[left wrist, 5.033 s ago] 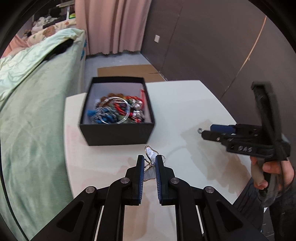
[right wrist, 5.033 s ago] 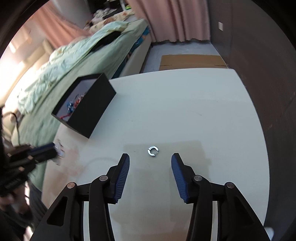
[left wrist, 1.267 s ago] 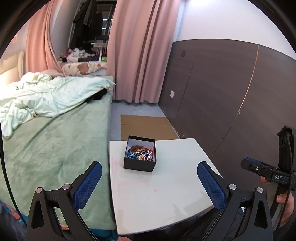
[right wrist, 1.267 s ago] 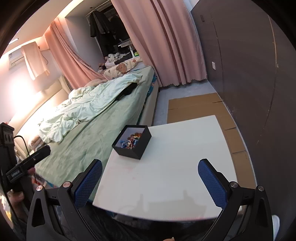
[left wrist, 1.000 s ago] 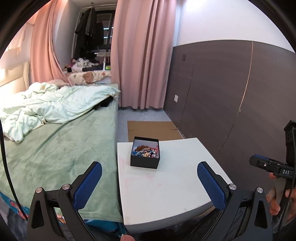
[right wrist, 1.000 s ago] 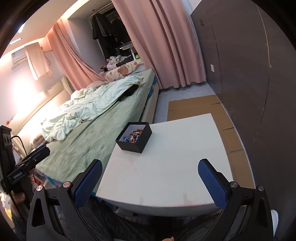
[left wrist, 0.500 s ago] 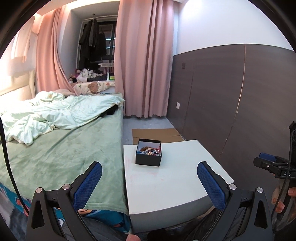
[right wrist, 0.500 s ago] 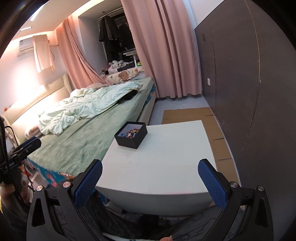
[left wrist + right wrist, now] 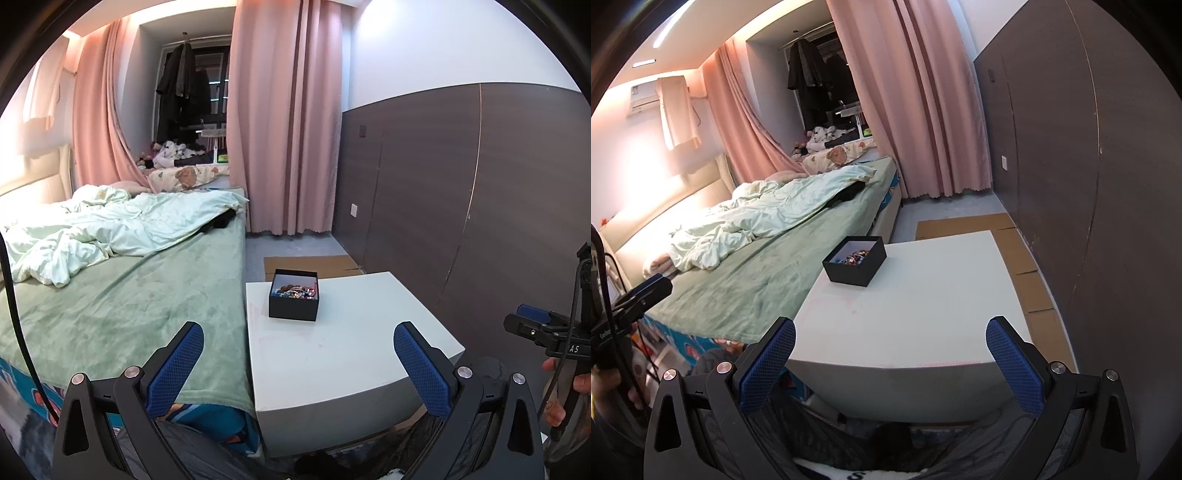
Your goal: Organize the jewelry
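Note:
A black open box (image 9: 294,299) holding a heap of mixed jewelry (image 9: 295,291) stands at the far left part of the white table (image 9: 343,339). The box also shows in the right wrist view (image 9: 855,265). My left gripper (image 9: 298,343) is wide open and empty, held well back from the table's near edge. My right gripper (image 9: 891,341) is wide open and empty, also back from the table. The right gripper shows at the right edge of the left wrist view (image 9: 543,328). The left gripper shows at the left edge of the right wrist view (image 9: 639,295).
A bed with a green blanket (image 9: 122,295) and a rumpled pale duvet (image 9: 110,229) lies left of the table. A dark panelled wall (image 9: 461,192) runs along the right. Pink curtains (image 9: 288,129) hang at the back. Cardboard (image 9: 310,264) lies on the floor behind the table.
Both grippers have pulled back and up from the table, so it and the box look smaller. Five seconds ago the left held an earring and a ring lay on the table; both are gone from view.

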Motion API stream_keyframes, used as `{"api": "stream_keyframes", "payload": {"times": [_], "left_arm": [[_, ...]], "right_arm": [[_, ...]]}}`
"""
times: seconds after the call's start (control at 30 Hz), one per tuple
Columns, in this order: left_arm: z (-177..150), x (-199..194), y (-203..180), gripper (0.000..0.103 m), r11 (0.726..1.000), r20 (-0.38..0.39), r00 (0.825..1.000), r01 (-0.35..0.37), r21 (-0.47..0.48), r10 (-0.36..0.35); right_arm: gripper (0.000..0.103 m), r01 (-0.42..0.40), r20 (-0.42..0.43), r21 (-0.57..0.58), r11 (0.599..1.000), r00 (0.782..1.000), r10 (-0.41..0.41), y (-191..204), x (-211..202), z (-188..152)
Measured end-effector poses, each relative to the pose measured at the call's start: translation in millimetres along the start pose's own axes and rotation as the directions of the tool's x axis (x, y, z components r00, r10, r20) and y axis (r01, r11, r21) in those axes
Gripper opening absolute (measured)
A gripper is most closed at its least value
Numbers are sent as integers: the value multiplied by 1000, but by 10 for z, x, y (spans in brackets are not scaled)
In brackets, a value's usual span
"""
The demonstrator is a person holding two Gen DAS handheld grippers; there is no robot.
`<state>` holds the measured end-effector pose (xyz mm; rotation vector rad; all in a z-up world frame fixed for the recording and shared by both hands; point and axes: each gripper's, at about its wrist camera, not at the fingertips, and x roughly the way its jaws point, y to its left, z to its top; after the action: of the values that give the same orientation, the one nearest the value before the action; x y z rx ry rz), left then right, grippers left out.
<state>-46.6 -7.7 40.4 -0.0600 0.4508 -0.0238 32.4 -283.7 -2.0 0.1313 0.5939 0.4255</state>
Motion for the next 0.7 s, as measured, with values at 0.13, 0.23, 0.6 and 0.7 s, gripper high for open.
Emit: {"api": "stream_keyframes", "payload": {"times": [0.13, 0.23, 0.6, 0.7], "left_arm": [[-28, -22, -35, 103, 1000, -2, 1000, 7, 4, -7], [-35, -39, -43, 103, 1000, -1, 1000, 8, 6, -8], [-42, -53, -46, 103, 1000, 2, 1000, 13, 6, -13], [-47, -18, -34, 103, 1000, -9, 1000, 7, -7, -7]], "right_arm": [[103, -1, 9, 10, 1000, 1000, 0, -20, -38, -23], [103, 2, 8, 16, 1000, 1000, -2, -37, -39, -32], [103, 3, 6, 9, 1000, 1000, -3, -46, 1, -41], [103, 12, -5, 6, 1000, 1000, -12, -41, 64, -37]]}}
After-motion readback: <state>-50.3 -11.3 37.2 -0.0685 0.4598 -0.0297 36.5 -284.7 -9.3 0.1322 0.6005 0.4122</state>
